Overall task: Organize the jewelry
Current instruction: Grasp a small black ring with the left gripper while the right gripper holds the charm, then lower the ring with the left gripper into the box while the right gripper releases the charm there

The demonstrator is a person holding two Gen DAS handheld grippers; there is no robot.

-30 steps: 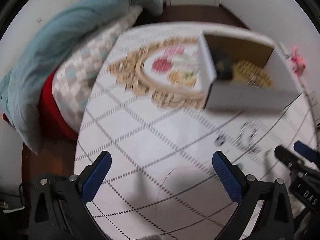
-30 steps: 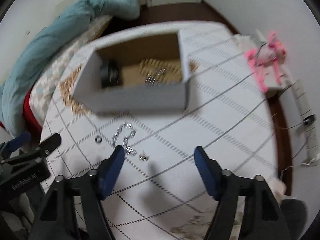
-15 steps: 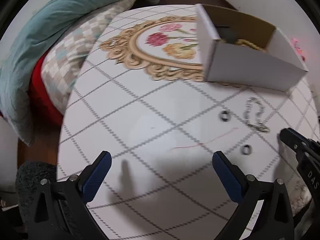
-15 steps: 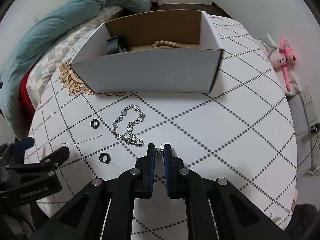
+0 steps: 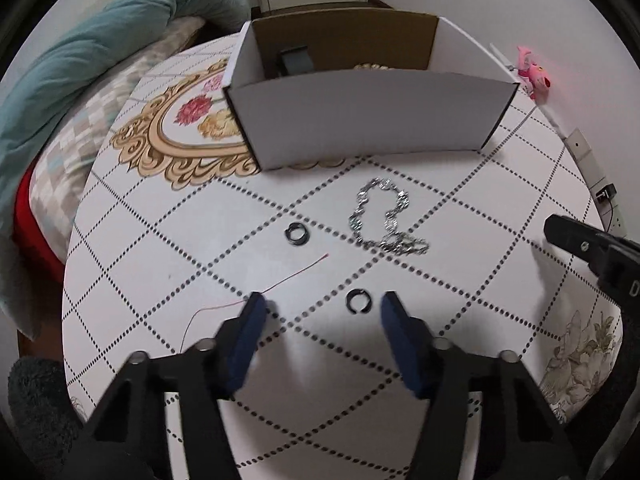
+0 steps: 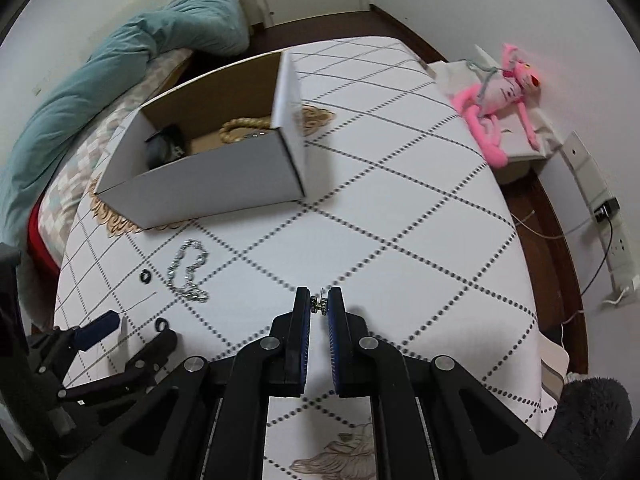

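At the near edge of the tabletop [image 5: 132, 248], the left gripper [image 5: 322, 312] hangs over the dotted cloth with its jaws closing; a small black ring [image 5: 359, 301] lies between the blue pads, not touching either. A thin red thread [image 5: 296, 274] runs across the cloth past the left pad. Off to its right, the right gripper [image 6: 319, 306] is clenched on a tiny metal earring [image 6: 319, 305], pinched at the very tips and held above the tabletop. A little farther in, a second black ring [image 5: 296, 234] lies flat, and just beside it a silver bracelet [image 5: 382, 218] lies in a loose loop, its near end bunched up. Beyond these, toward the middle of the tabletop, stands an open white cardboard box [image 5: 360, 120], partly covering the gold floral ornament printed on the cloth. Inside the box sit a dark band-like thing [image 5: 295, 62] at the left and a string of pale gold beads [image 6: 244, 127] at the right. Past the far right edge, a pink plush toy [image 6: 496, 96] lies on a low white stand.
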